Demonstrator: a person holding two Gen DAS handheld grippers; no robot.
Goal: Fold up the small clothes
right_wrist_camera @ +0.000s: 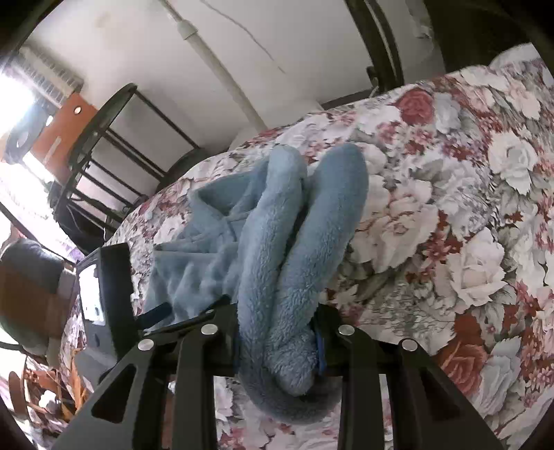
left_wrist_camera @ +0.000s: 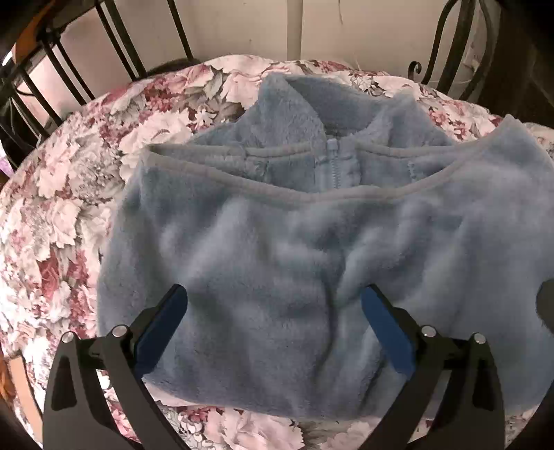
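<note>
**Fleece garment on bed, right gripper holding a fold**

Right gripper (right_wrist_camera: 277, 335): clamped on a thick bunched fold of the pale blue fuzzy fleece zip garment (right_wrist_camera: 273, 249), fabric rolled in two lobes between black fingers, lifted off the bed. Left gripper (left_wrist_camera: 273, 311): spread wide, blue-padded fingers (left_wrist_camera: 162, 329) poised above the garment's flat body, gripping nothing. Garment spread across the floral pink-and-white bedspread (left_wrist_camera: 69, 221), hem band and short zip (left_wrist_camera: 332, 166) visible, collar toward the far side. Beyond: black metal bed frame (left_wrist_camera: 114, 45), white wall (left_wrist_camera: 242, 27).
</note>
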